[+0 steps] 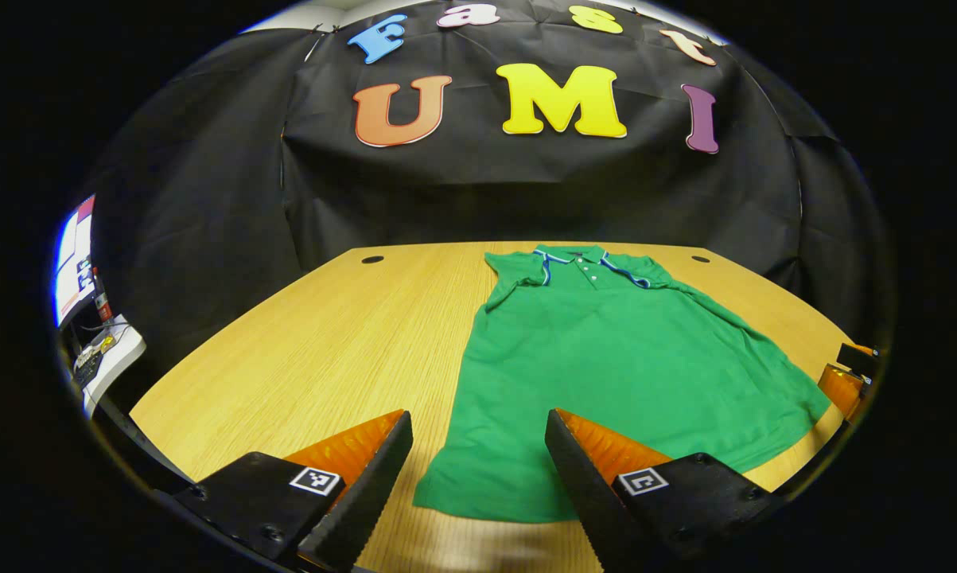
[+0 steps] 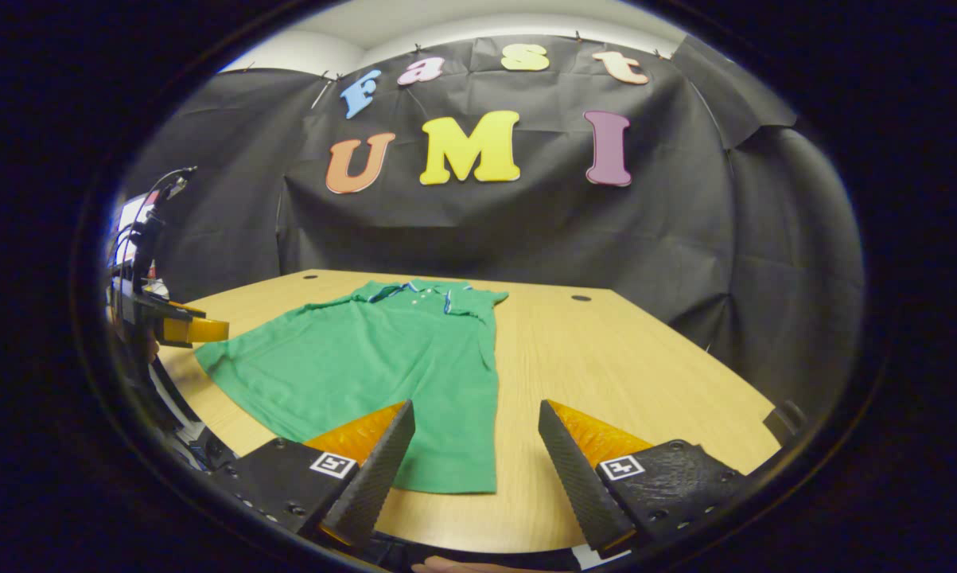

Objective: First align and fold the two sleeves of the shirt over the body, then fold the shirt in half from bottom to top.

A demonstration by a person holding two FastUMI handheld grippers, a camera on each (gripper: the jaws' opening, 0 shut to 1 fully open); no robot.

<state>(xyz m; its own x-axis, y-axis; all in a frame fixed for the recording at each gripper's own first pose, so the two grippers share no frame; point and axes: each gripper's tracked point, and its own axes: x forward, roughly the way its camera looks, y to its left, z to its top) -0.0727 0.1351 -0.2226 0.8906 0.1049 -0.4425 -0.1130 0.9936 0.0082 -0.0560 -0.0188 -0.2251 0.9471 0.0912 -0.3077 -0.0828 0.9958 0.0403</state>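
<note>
Left gripper view shows the shirt (image 1: 621, 374) lying flat on the worktop (image 1: 327, 342), collar toward 12 o'clock, hem toward 6. The left gripper (image 1: 478, 461) hovers over the hem's corner, fingers spread wide, holding nothing; the other gripper peeks in at 3 o'clock. Right gripper view has the shirt (image 2: 375, 366) at 10 o'clock, the right gripper (image 2: 474, 458) open and empty above its near edge.
</note>
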